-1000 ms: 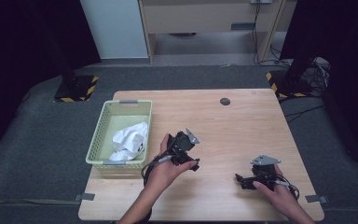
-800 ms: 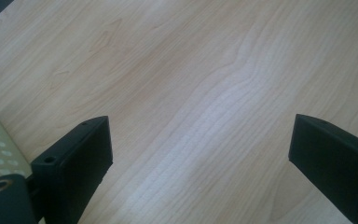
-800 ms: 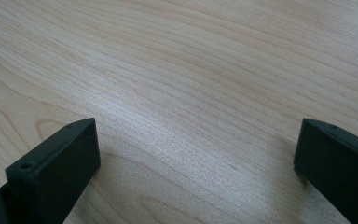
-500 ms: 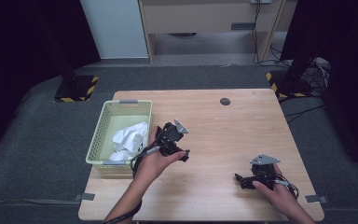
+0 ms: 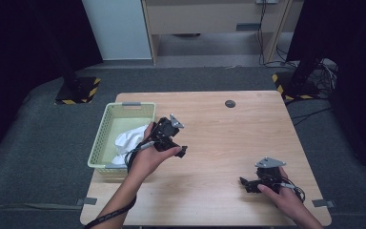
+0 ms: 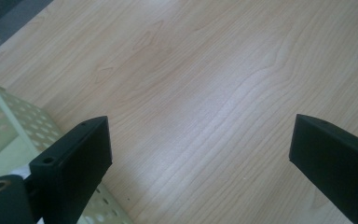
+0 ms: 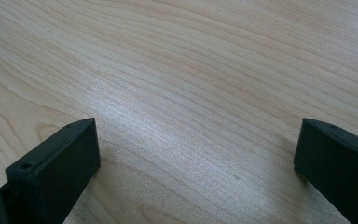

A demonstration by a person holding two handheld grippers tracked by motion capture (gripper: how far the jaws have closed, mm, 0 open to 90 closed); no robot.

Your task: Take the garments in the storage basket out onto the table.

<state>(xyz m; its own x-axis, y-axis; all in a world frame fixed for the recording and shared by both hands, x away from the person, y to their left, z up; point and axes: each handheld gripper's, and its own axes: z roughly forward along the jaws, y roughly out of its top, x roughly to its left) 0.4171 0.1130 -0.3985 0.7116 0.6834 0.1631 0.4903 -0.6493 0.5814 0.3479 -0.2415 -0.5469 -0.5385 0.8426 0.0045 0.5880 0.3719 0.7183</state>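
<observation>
- Your left gripper (image 5: 175, 144) hangs just right of the basket (image 5: 106, 138), above the surface (image 5: 228, 138), held in your left hand (image 5: 153, 155).
- Its fingers (image 6: 72, 163) stand wide apart with nothing between them; in the left gripper view you look down past them at bare wood grain.
- In that same view a corner of the basket (image 6: 2, 126), pale green with small holes, sits at the lower left, just beside the left finger.
- The basket lies at the left side of the surface, its long side running near to far.
- A white cloth (image 5: 129, 139) lies crumpled inside the basket, toward its right wall and near end, close to your left hand. Your left gripper is beside it, not touching it.
- Your right gripper (image 5: 250, 183) sits low at the near right of the surface, well apart from the basket, with your right hand (image 5: 286, 200) behind it.
- Its fingers (image 7: 56, 172) are spread wide too, empty, and pointing left across the wood; whether they rest on the surface you cannot tell.
- A small dark round disc (image 5: 229, 103) lies at the far middle of the surface, away from both grippers.
</observation>
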